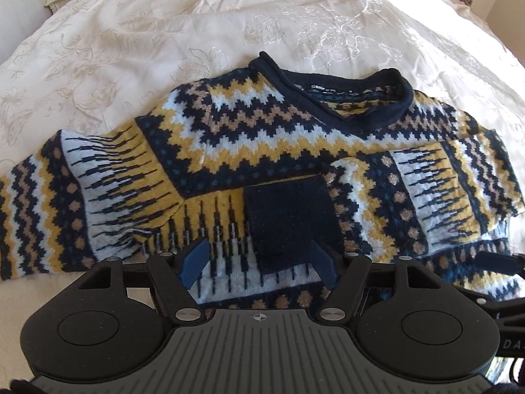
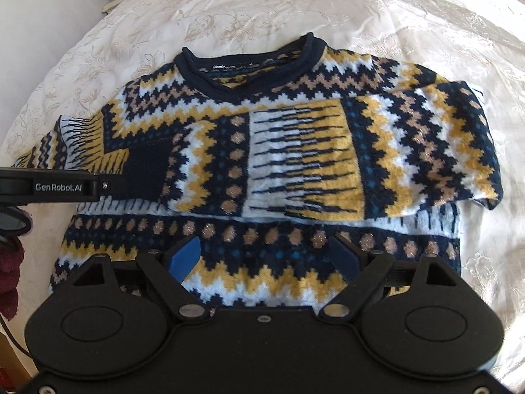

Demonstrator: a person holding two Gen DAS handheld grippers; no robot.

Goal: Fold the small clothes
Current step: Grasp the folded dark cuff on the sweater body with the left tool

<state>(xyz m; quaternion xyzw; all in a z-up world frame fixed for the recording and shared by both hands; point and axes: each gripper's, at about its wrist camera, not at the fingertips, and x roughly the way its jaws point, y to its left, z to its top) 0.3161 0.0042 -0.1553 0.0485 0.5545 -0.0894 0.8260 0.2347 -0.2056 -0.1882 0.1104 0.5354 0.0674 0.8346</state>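
The patterned sweater (image 2: 262,151) lies flat on the bed (image 2: 426,32), right sleeve (image 2: 295,164) folded across; both tongs, left (image 1: 259,262) and right (image 2: 265,256), gape empty, so a shallow pinch could shed the bulky knit.

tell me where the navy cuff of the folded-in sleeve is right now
The navy cuff lies on the sweater's chest, centre of the left wrist view, just ahead of the open left gripper.

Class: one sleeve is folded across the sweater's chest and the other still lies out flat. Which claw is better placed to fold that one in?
Probably the left claw: the flat sleeve lies on its side.
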